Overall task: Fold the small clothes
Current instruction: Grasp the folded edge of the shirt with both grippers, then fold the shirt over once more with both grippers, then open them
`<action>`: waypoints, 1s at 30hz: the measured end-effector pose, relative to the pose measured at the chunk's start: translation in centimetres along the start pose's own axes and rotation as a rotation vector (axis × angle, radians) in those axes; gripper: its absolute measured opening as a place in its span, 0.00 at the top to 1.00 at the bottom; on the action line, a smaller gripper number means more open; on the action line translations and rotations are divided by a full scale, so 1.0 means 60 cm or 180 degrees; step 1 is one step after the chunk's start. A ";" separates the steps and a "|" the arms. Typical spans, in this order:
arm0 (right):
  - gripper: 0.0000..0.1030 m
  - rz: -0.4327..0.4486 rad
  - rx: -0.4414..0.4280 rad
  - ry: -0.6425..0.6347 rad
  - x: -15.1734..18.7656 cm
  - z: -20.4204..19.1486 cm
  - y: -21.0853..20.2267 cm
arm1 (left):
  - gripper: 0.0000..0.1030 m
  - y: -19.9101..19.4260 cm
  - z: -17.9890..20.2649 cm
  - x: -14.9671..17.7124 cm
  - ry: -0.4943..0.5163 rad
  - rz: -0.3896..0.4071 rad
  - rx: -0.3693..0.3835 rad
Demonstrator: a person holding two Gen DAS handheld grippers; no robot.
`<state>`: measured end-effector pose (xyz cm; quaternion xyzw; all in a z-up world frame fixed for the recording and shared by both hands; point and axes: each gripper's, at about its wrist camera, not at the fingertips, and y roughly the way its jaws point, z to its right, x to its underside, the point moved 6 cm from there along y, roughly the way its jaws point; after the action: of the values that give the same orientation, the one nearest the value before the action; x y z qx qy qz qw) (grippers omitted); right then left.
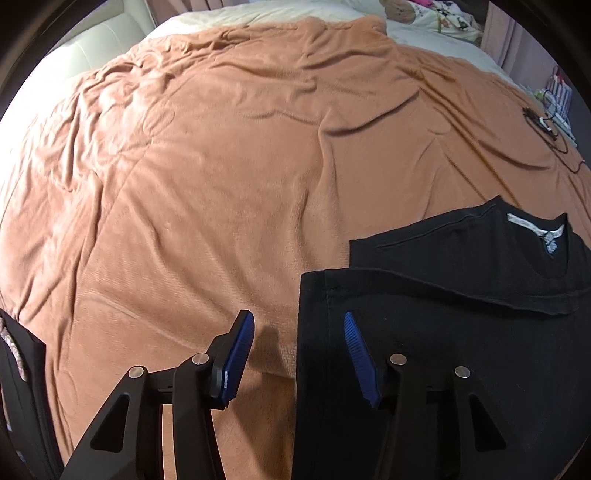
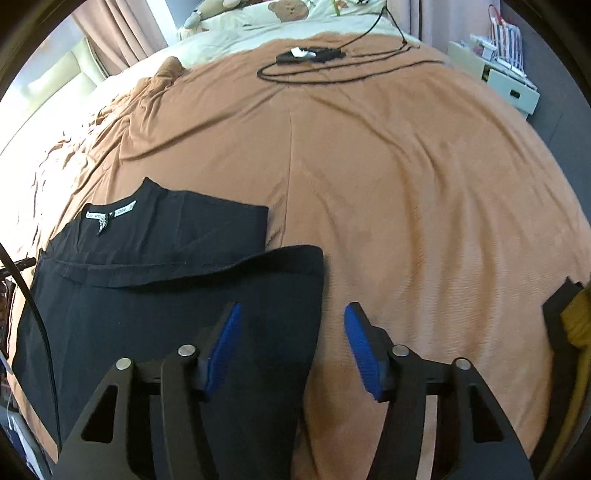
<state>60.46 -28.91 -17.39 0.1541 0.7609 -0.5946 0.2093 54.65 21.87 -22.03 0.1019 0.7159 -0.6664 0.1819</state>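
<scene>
Left wrist view
- Bed cover: one wrinkled orange-brown blanket (image 1: 221, 166) fills most of the frame.
- Garment: one black folded garment (image 1: 443, 302) lies flat on the blanket at lower right; its neckline with one white label (image 1: 535, 225) sits at the right edge, and a folded-over panel crosses below it.
- Left gripper (image 1: 298, 354): two black fingers with blue ribbed pads, at the bottom centre. The pads stand apart; the garment's left edge runs between them, and neither pad visibly presses on it.
- Cables: one tangle of thin black cable (image 1: 546, 129) lies on the blanket at upper right.
- Bedding: one pale cream sheet (image 1: 277, 14) shows along the top edge.
- Lower left: one dark object (image 1: 22, 369), too cut off to identify.

Right wrist view
- Garment: the same black piece (image 2: 147, 295) lies at left and lower left, label (image 2: 110, 212) near the left edge.
- Right gripper (image 2: 291, 347): two black fingers with blue pads, bottom centre. The pads are spread; the left pad lies over the garment, the right over bare blanket (image 2: 424, 184), with the garment's right edge between them and not visibly pinched.
- Cables: one black cable loop with a small black device (image 2: 310, 55) lies at upper centre.
- Furniture: one white drawer unit (image 2: 509, 88) stands at upper right.
- Soft toys: blurred plush shapes (image 2: 214, 7) at the top, count unclear.
- Right edge: one yellow cloth item (image 2: 576, 325), partly hidden.
</scene>
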 end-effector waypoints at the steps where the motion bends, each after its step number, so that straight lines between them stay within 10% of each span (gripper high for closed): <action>1: 0.47 -0.0018 -0.0003 -0.0008 -0.006 0.003 0.005 | 0.49 0.006 0.002 0.000 0.0003 -0.0024 0.0007; 11: 0.69 -0.0035 -0.0054 0.0034 -0.036 -0.001 0.043 | 0.64 0.039 -0.001 -0.014 -0.0203 -0.0046 0.0131; 14: 0.96 -0.0008 -0.0063 0.0135 -0.035 0.002 0.040 | 0.84 0.036 0.003 -0.013 -0.0288 -0.0037 0.0296; 30: 0.99 0.0555 0.0133 0.0045 -0.024 -0.033 -0.086 | 0.97 -0.107 -0.008 -0.037 -0.0363 0.0547 0.0323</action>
<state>58.93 -28.25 -11.93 0.2283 0.7335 -0.5887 0.2517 54.13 21.96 -15.24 0.1340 0.6583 -0.6884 0.2734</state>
